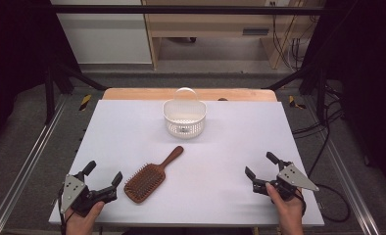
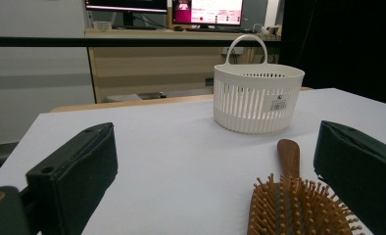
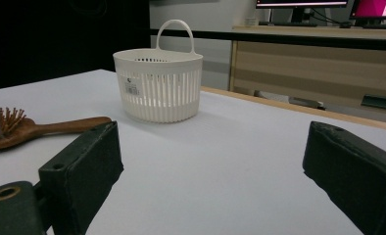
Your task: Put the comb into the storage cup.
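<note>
Both grippers, left gripper (image 1: 104, 175) and right gripper (image 1: 259, 165), sit wide open, empty. Grabbing the hairbrush (image 1: 151, 176) by its bristly head could let it slip before the basket (image 1: 184, 117).

Beyond my white-topped wooden table (image 1: 132, 127) I see a light plywood desk (image 1: 205, 24) carrying lit monitors (image 2: 208, 11), grey floor (image 1: 24, 132), black curtains (image 1: 367, 49).

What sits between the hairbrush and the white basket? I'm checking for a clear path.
Nothing: bare white table separates the hairbrush from the white basket, as the high view and the left gripper view show.
</note>
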A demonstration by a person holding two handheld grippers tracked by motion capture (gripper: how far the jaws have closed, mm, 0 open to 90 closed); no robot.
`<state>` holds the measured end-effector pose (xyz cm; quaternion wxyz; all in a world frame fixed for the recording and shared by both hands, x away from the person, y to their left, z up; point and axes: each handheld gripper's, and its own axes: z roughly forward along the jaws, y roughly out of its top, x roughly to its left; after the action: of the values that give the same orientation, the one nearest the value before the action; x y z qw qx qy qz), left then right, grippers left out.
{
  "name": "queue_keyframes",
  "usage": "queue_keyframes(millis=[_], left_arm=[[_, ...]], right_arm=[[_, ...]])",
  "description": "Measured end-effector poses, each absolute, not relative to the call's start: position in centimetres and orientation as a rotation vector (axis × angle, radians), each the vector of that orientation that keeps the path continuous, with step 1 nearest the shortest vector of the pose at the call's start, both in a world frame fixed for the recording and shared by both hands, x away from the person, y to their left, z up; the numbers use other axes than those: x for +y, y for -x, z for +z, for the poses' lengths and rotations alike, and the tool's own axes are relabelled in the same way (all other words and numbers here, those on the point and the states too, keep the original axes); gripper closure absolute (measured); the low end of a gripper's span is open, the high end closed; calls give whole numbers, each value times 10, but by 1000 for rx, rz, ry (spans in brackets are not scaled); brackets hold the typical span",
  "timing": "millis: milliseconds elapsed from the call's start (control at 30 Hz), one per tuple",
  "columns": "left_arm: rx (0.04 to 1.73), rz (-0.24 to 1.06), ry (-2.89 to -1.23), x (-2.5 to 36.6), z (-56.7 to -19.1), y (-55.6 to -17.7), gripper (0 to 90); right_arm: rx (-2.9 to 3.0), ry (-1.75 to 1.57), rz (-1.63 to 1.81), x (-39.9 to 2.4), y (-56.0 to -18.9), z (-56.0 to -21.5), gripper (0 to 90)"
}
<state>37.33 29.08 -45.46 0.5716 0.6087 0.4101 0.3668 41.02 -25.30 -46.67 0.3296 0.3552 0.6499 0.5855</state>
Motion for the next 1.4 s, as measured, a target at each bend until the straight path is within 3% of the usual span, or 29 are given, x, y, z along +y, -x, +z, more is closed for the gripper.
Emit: queue_keyframes(millis=[300, 433, 567, 900, 1400], left_arm=[[989, 831, -1440, 289, -455, -371, 60], [1005, 812, -1452, 289, -457, -368, 130], [1015, 799, -1492, 286, -459, -363, 232], [1000, 787, -1616, 278, -462, -355, 596], [1008, 689, -1775, 267, -466, -350, 885]], right_arm=[[1684, -942, 1518, -256, -409, -466, 77], [1681, -940, 1507, -256, -408, -466, 77], [1680, -940, 1502, -256, -408, -466, 78], [1675, -947, 1489, -256, -408, -466, 81], [1674, -942, 1476, -256, -408, -465, 80]])
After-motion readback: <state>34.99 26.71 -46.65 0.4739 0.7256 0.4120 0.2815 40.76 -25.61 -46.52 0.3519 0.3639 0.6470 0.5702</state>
